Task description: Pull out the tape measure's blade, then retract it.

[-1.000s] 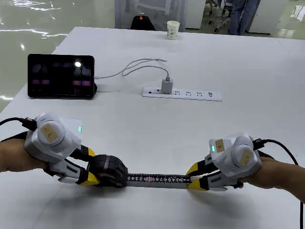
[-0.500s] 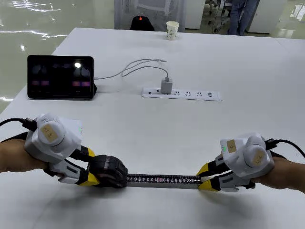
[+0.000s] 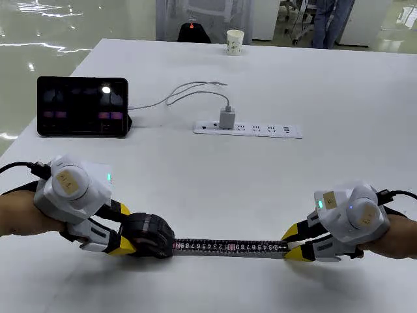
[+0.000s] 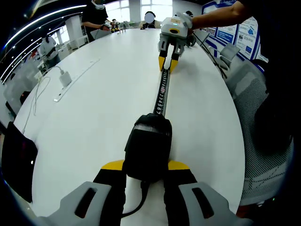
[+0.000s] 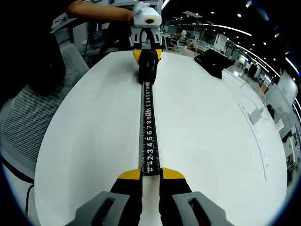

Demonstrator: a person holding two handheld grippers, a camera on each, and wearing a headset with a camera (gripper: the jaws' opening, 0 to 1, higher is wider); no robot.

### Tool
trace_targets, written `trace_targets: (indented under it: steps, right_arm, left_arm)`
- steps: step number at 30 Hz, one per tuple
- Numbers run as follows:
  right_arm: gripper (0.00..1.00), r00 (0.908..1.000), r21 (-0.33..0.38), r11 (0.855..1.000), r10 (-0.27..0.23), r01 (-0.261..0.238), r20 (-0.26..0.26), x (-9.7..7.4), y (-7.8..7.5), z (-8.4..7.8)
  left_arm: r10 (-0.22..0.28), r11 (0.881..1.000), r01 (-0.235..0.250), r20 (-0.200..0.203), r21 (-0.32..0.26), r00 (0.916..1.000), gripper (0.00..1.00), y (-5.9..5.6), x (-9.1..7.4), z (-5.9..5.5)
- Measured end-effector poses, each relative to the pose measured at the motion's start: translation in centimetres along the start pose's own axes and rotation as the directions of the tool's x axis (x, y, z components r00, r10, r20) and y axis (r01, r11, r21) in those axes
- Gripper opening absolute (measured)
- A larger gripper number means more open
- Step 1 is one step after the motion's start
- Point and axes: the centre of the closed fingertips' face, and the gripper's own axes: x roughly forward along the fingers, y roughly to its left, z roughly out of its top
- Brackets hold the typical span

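A black tape measure case (image 3: 148, 233) (image 4: 148, 146) lies on the white table (image 3: 260, 176) near the front edge. My left gripper (image 3: 124, 236) (image 4: 146, 170) is shut on the case. The dark blade (image 3: 228, 247) (image 5: 149, 132), with white and red numbers, runs flat along the table from the case to the right. My right gripper (image 3: 293, 243) (image 5: 150, 175) is shut on the blade's end. In the left gripper view the right gripper (image 4: 168, 62) sits at the far end of the blade; in the right gripper view the left gripper (image 5: 146, 54) holds the case (image 5: 147, 66).
A dark tablet (image 3: 83, 105) stands at the left of the table. A white power strip (image 3: 247, 128) with a plugged charger (image 3: 227, 118) and its cable (image 3: 182, 91) lies in the middle. A paper cup (image 3: 236, 41) stands at the far edge. A mesh chair (image 4: 263, 136) is beside the table.
My right gripper has moved to the right with the blade's end, and more blade now lies drawn out of the case. My left gripper and the case have stayed in place.
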Motion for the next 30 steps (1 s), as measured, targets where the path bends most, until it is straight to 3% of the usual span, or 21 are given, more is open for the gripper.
trace_targets:
  steps: [9,30]
  right_arm:
    - [0.09,0.9999,0.007,1.000,-0.006,0.006,-0.012,-0.54,0.01,-0.80]
    - [0.10,0.9988,-0.006,1.000,0.011,-0.012,-0.048,-0.45,0.18,-0.75]
  left_arm:
    - [0.000,1.000,0.000,-0.002,0.000,1.0000,0.25,0.15,0.08,-0.07]
    - [0.021,1.000,-0.021,-0.038,0.017,0.9991,0.26,-0.02,-0.01,0.23]
